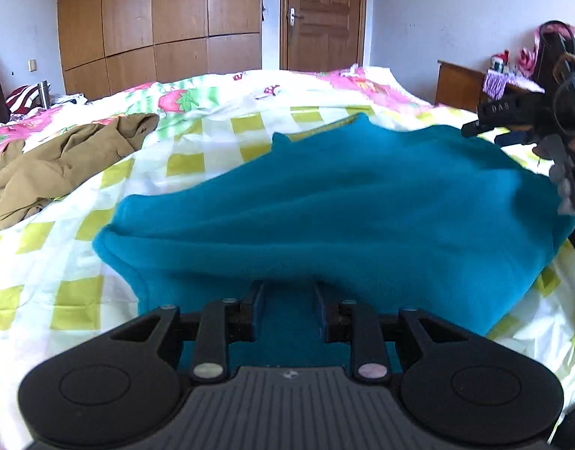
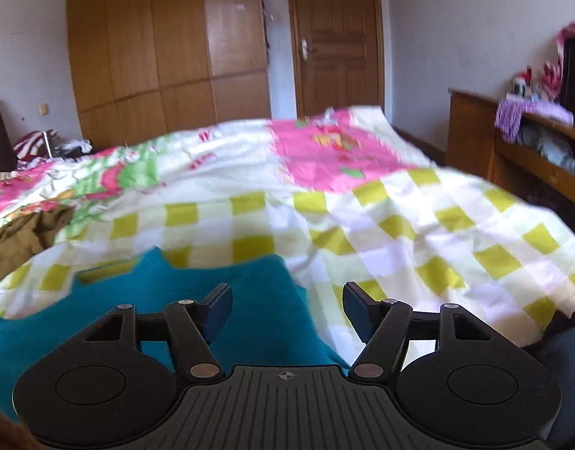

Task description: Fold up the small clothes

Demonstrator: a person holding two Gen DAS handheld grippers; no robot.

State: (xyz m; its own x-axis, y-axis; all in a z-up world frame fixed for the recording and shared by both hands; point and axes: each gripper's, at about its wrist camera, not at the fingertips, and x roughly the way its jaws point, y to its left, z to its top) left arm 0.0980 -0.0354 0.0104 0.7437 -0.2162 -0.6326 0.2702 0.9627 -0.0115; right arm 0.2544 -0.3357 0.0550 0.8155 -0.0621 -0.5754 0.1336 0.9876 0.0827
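Observation:
A teal fleece garment (image 1: 343, 206) lies spread across the yellow-checked bedcover (image 1: 81, 292). My left gripper (image 1: 288, 296) is at the garment's near edge, its fingers narrowly apart with a thick fold of teal fleece filling the gap and bunching over their tips. In the right wrist view my right gripper (image 2: 287, 309) stands wide open above the garment's (image 2: 231, 300) right edge, with nothing pinched between its pads. Its black body (image 1: 512, 112) also shows at the right edge of the left wrist view, raised above the cloth.
A crumpled brown garment (image 1: 62, 161) lies on the left of the bed, also seen in the right wrist view (image 2: 17, 240). A pink strawberry quilt (image 2: 325, 153) covers the far part. A wooden sideboard (image 2: 512, 150) stands right of the bed; wardrobe (image 1: 156, 37) and door (image 1: 321, 18) stand behind.

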